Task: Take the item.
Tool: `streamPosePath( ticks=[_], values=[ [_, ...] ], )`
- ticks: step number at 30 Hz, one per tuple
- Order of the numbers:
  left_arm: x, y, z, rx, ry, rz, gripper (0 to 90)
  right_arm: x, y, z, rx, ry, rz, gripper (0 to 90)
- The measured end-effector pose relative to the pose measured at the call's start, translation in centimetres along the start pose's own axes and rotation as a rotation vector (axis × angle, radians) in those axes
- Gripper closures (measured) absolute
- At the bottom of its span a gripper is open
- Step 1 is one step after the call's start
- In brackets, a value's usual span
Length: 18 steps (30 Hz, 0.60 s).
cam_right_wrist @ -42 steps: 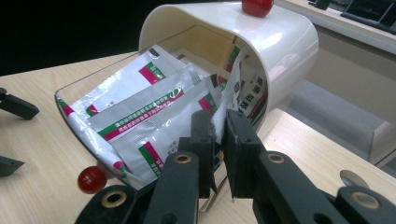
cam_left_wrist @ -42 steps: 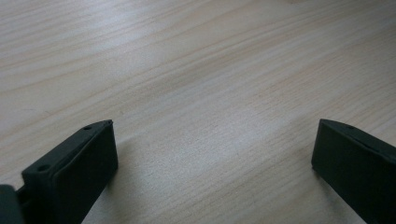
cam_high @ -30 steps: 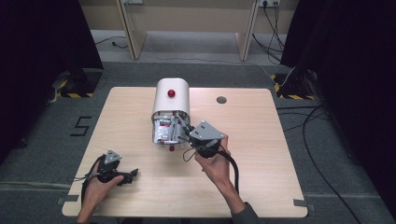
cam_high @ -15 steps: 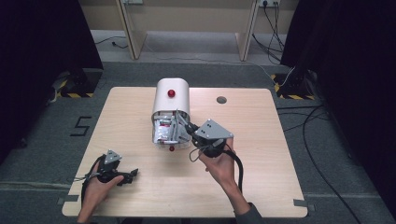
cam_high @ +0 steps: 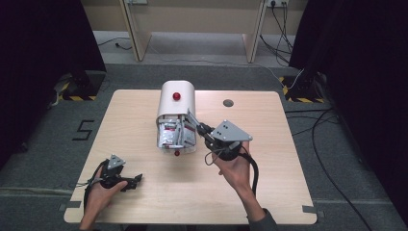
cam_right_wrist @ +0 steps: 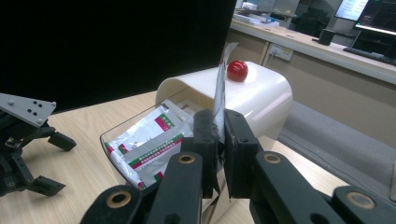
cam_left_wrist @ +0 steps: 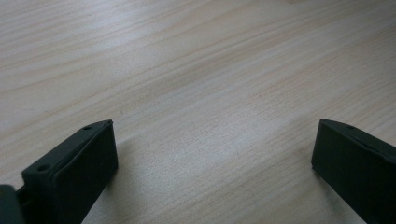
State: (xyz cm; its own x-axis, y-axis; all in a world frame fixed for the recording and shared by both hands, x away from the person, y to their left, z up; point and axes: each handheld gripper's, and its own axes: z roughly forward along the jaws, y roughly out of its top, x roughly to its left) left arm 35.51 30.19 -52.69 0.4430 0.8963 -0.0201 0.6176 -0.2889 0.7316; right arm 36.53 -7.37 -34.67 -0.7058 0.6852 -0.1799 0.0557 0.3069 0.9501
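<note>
- High view: the white dispenser (cam_high: pixel 175 98) with a red knob (cam_high: pixel 176 96) is standing near the middle of the bench (cam_high: pixel 269 192), toward its far edge. Its clear drawer (cam_high: pixel 175 135) is lying open toward the near edge, holding sachets (cam_high: pixel 172 134). The right claw (cam_high: pixel 198 126) is meeting the drawer's right side. The left claw (cam_high: pixel 137 179) is resting low near the bench's near left corner, well apart from the dispenser.
- Left gripper view: the left claw (cam_left_wrist: pixel 212 149) is standing wide open, with bare bench (cam_left_wrist: pixel 196 70) between its jaws.
- Right gripper view: the right claw (cam_right_wrist: pixel 219 133) is pinching a thin silvery sachet (cam_right_wrist: pixel 220 88), which is rising upright from between the closed jaws. Behind, the drawer (cam_right_wrist: pixel 135 140) is showing green-and-red printed sachets (cam_right_wrist: pixel 152 140) before the dispenser (cam_right_wrist: pixel 261 102).
</note>
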Motion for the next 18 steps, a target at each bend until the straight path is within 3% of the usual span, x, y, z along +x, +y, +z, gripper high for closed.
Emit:
streamPosePath(
  ticks=[18],
  values=[
    [0.0, 0.0, 0.0, 0.0, 0.0, 0.0, 0.0, -2.3, -1.4, -1.8, 0.014, -0.051, 0.016, 85.2]
  ],
)
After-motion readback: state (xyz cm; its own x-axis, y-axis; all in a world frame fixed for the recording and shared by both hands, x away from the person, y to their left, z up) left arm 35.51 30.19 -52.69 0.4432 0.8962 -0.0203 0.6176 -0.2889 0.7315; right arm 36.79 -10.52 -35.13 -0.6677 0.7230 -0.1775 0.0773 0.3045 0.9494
